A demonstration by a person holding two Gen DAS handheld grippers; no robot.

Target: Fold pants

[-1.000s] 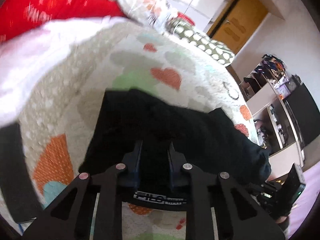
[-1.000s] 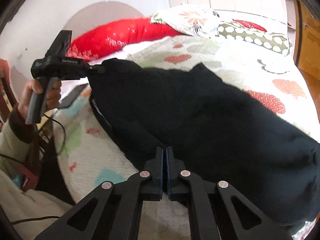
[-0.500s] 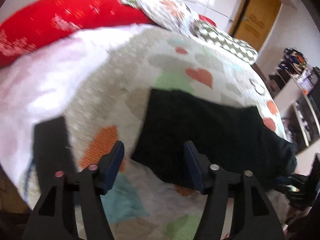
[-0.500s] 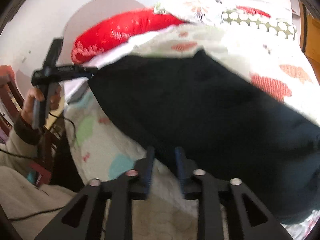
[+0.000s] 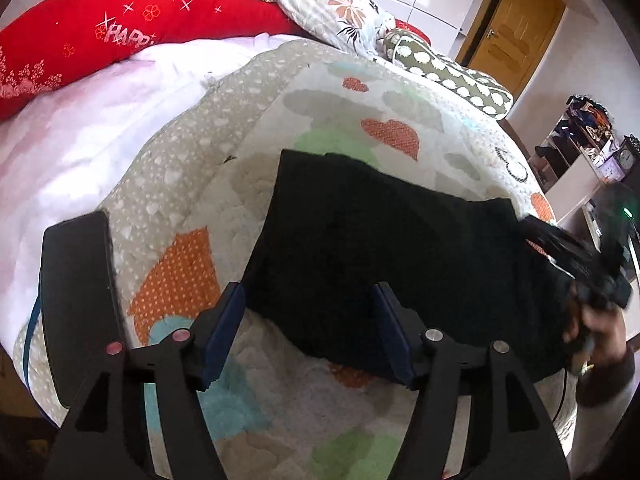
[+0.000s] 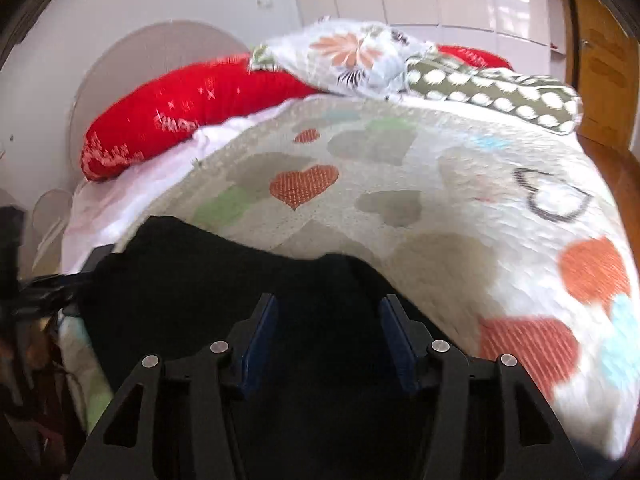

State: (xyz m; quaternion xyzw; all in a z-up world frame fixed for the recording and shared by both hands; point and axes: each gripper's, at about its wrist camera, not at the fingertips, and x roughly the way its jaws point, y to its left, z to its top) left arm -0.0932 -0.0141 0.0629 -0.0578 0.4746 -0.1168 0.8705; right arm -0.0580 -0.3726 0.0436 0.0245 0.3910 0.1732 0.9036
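The black pants lie flat on the heart-patterned quilt, folded into a wide dark slab. My left gripper is open and empty, just above the pants' near left corner. My right gripper is open and empty, low over the pants, which fill the bottom of the right wrist view. The right gripper also shows in the left wrist view at the pants' far right end, in a hand. The left gripper shows dimly at the left edge of the right wrist view.
A red bolster, a floral pillow and a dotted green pillow line the head of the bed. A black flat object lies at the quilt's left edge. A wooden door and shelves stand to the right.
Both grippers have let go of the pants and opened. Both have drawn back; the right one has swung round over the pants' middle. The pants now lie flat.
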